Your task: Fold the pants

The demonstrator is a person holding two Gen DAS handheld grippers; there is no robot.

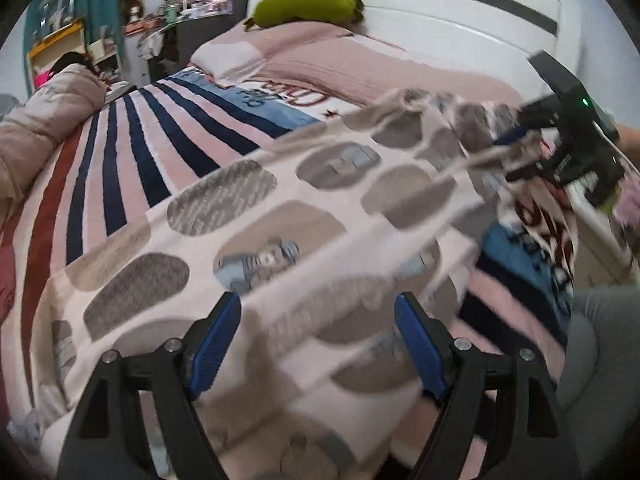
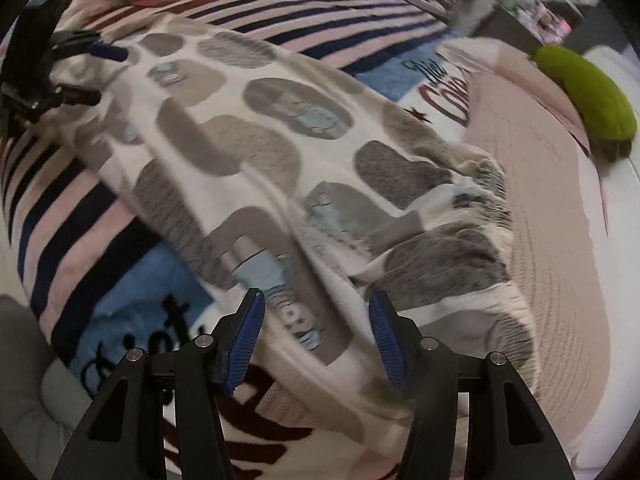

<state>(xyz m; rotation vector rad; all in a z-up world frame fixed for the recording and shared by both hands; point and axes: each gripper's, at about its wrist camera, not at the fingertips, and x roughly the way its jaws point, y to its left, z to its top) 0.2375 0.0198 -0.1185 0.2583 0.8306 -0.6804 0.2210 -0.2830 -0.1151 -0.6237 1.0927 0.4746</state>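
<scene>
The pants (image 1: pixel 280 208) are cream with grey oval patches and lie stretched out across the striped blanket (image 1: pixel 140 152) on a bed. My left gripper (image 1: pixel 318 300) hovers over one end of them, its blue pads wide apart and pressing on nothing. It also shows in the right wrist view as the left gripper (image 2: pixel 100 74) at the far end of the pants (image 2: pixel 260 128). My right gripper (image 2: pixel 316 296) stands open just above the cloth near the gathered waistband (image 2: pixel 492 208). In the left wrist view, the right gripper (image 1: pixel 506 158) is blurred at the other end.
A green pillow (image 1: pixel 308 0) lies by the white headboard (image 1: pixel 440 8), with a pink pillow (image 1: pixel 320 60) below it. A beige duvet (image 1: pixel 40 112) is bunched at the bed's left edge. A person's grey-clad leg (image 1: pixel 600 340) is at the near side.
</scene>
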